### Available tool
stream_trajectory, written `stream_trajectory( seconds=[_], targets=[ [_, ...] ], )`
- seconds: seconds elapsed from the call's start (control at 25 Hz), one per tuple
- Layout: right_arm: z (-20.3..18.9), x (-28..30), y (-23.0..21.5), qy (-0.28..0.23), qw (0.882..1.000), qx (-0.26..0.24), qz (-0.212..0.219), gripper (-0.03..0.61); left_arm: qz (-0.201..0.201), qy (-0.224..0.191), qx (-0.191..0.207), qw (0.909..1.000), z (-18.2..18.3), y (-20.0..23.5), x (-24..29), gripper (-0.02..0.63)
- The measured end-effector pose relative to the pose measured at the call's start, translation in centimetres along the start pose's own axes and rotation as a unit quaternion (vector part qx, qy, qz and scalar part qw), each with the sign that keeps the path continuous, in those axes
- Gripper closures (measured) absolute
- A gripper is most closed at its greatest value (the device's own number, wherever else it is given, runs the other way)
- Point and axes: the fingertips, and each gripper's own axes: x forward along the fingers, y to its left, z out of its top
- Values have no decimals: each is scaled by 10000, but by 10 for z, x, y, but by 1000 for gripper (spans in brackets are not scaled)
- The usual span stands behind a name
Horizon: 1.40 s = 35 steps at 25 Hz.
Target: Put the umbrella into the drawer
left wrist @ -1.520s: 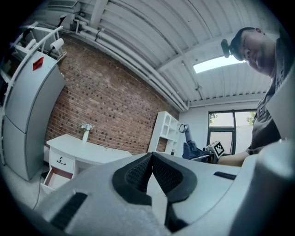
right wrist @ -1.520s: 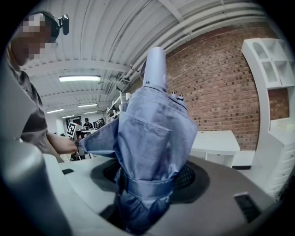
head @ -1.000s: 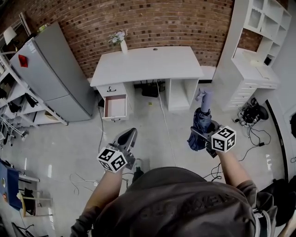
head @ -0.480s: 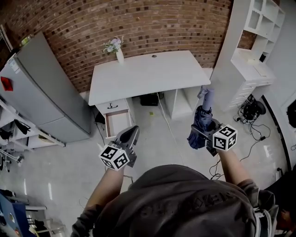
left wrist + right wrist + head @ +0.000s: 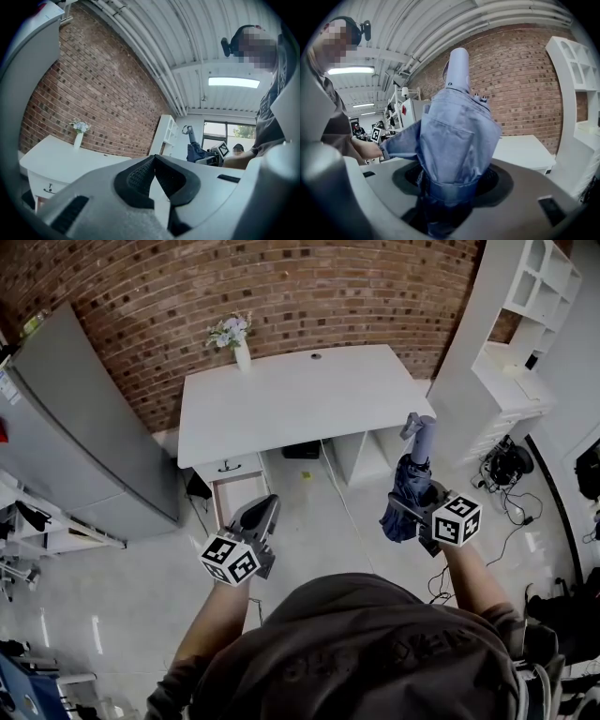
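A folded blue umbrella (image 5: 410, 486) with a pale handle stands upright in my right gripper (image 5: 418, 501), which is shut on its cloth body. In the right gripper view the umbrella (image 5: 457, 136) fills the middle, pinched between the dark pads of the right gripper (image 5: 450, 185). My left gripper (image 5: 263, 510) is shut and holds nothing, its pads meeting at the tips (image 5: 154, 159). It hovers just in front of the open drawer (image 5: 234, 495) under the left side of the white desk (image 5: 300, 399). The right gripper is well to the right of that drawer.
A vase of flowers (image 5: 240, 345) stands at the desk's back left corner. A grey fridge (image 5: 80, 427) is at the left and a white shelf unit (image 5: 525, 343) at the right. Cables (image 5: 504, 467) lie on the floor at the right.
The desk and the open drawer have come closer and lower in the head view. Both grippers keep their places in the picture, the umbrella still gripped on the right.
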Motion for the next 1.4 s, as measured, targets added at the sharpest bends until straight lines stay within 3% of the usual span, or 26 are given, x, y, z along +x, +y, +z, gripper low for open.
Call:
stream_trajectory(
  seconds=[0.36, 0.92, 1.12, 1.4],
  targets=[
    [13, 40, -70, -49, 9994, 29, 341, 327, 332, 82, 113, 9994, -5, 27, 51, 614],
    [56, 99, -258, 128, 9904, -349, 1332, 327, 1288, -158, 3, 9915, -8, 41, 218, 614],
    [59, 123, -272, 138, 9909, -291, 1310, 327, 1288, -140, 37, 9916, 1, 71, 232, 614],
    [60, 153, -254, -20, 9966, -14, 822, 327, 793, -7, 270, 9965, 20, 128, 224, 614]
  ],
)
